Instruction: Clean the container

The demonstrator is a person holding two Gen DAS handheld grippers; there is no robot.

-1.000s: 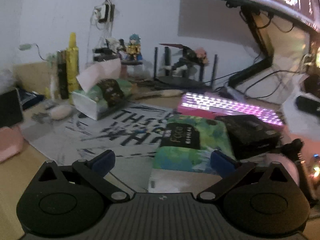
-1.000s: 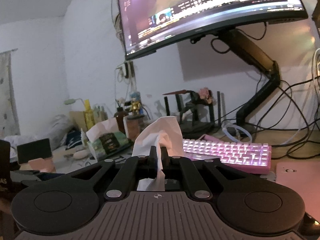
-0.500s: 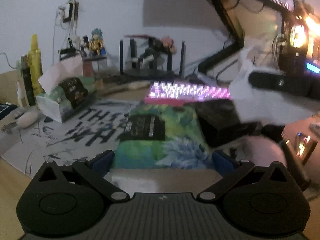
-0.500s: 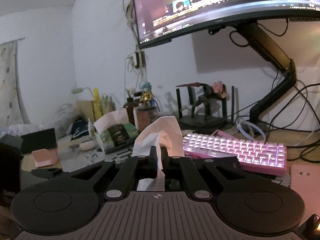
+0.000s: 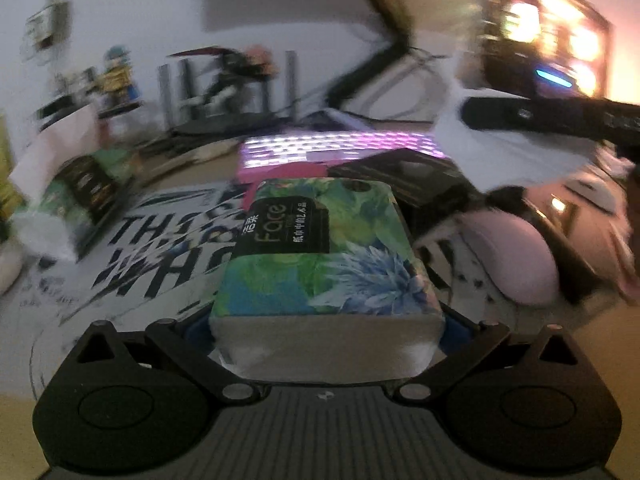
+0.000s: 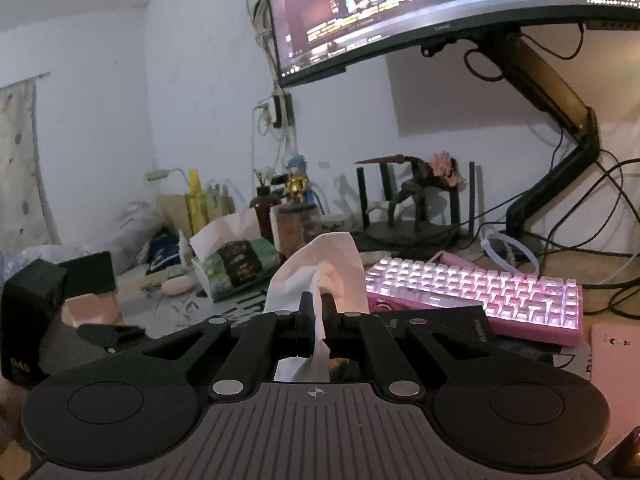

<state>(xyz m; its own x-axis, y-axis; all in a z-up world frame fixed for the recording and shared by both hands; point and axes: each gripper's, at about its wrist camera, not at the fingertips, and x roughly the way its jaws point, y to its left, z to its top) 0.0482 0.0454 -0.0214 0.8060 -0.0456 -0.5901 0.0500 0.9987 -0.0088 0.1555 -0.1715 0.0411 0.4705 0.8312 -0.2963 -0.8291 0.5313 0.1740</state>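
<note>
In the left wrist view a green and blue floral tissue pack (image 5: 324, 248) lies between the fingers of my left gripper (image 5: 326, 326), whose jaws stand wide on either side of its near end; I cannot tell if they touch it. A black container (image 5: 404, 176) sits just behind the pack, right of centre. My right gripper (image 6: 317, 312) is shut on a white tissue (image 6: 320, 268) that sticks up above the fingertips. The right gripper also shows in the left wrist view (image 5: 560, 116) at the upper right, with white tissue below it.
A pink backlit keyboard (image 6: 476, 292) lies behind the container. A second opened tissue pack (image 6: 236, 268) stands at the left, with bottles and figurines behind. A pink mouse (image 5: 516, 256) lies right of the pack. A monitor (image 6: 440, 8) on an arm hangs overhead. Cables run at the right.
My left gripper has moved forward so the floral tissue pack now sits between its fingers. My right gripper, still holding the tissue, has shifted slightly to the left.
</note>
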